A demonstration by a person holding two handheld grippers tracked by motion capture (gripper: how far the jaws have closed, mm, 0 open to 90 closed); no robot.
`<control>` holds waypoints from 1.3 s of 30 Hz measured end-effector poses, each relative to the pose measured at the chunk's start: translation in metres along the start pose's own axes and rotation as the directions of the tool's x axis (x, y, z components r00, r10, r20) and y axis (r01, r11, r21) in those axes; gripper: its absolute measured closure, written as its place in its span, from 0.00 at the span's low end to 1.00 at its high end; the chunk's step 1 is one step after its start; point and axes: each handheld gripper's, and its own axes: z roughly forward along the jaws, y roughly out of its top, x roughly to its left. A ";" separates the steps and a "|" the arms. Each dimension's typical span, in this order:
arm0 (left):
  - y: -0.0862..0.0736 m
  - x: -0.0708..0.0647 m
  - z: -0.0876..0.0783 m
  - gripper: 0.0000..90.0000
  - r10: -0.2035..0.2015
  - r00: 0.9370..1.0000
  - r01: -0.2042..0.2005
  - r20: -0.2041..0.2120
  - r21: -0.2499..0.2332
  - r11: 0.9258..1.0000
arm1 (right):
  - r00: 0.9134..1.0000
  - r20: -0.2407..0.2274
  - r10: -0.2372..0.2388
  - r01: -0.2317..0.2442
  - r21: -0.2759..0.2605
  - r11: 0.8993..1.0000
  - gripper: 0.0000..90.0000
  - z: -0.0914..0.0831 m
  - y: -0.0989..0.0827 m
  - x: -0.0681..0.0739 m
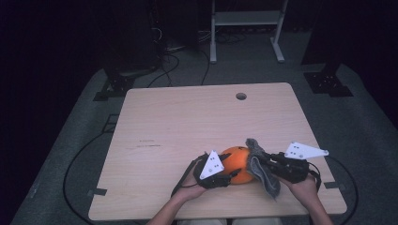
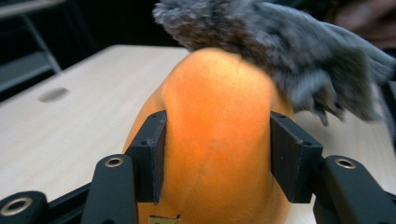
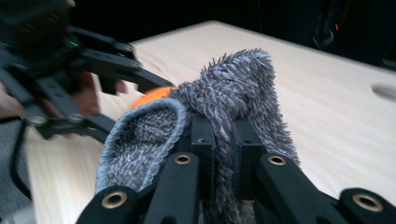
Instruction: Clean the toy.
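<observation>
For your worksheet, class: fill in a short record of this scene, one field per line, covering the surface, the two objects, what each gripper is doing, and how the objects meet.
Surface: wooden table
Object 1: orange fruit
Object 2: grey fuzzy cloth
Left gripper: jaws on both sides of the fruit, pads against it
Right gripper: shut on the cloth
Contact: cloth lies over the fruit's top

No writing, label, brand or number can be read anywhere; faint dark marks on the wooden table [image 1: 150, 145] stay illegible.
</observation>
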 end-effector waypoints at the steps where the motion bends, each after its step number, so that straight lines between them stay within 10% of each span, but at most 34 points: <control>1: 0.004 0.000 -0.003 0.49 0.030 0.999 -0.030 -0.027 0.005 1.000 | 1.000 -0.007 -0.006 0.006 -0.014 1.000 0.91 0.001 0.004 0.004; 7: 0.001 -0.001 -0.005 0.49 0.115 0.991 -0.106 -0.071 0.116 0.988 | 1.000 -0.026 0.017 -0.017 -0.013 1.000 0.91 0.022 0.004 0.010; 13: 0.002 0.006 -0.009 0.38 0.001 0.998 -0.005 0.066 0.054 0.999 | 0.998 -0.040 0.052 -0.049 0.060 0.997 0.91 0.026 -0.011 0.003; 20: -0.006 0.019 -0.006 0.40 -0.114 0.992 0.110 0.060 0.061 0.992 | 0.997 -0.058 0.046 -0.040 0.097 0.994 0.91 0.020 -0.018 0.000; 28: -0.005 0.002 0.001 0.45 -0.067 0.991 0.052 0.116 0.131 0.990 | 0.997 -0.047 0.069 -0.067 0.041 0.997 0.91 0.009 -0.009 -0.002; 31: 0.000 0.005 -0.006 0.42 -0.078 0.984 0.064 0.158 0.089 0.994 | 0.996 -0.063 0.056 -0.050 0.097 0.994 0.91 0.018 -0.014 0.000; 34: 0.004 0.012 -0.008 0.38 -0.098 0.989 0.094 0.115 0.035 0.995 | 0.993 -0.100 0.062 -0.050 0.116 0.992 0.91 0.019 -0.019 0.000; 39: -0.010 0.010 0.002 0.40 -0.104 0.988 0.091 0.111 0.120 0.989 | 0.994 -0.094 0.061 -0.048 0.137 0.989 0.91 0.012 -0.027 -0.005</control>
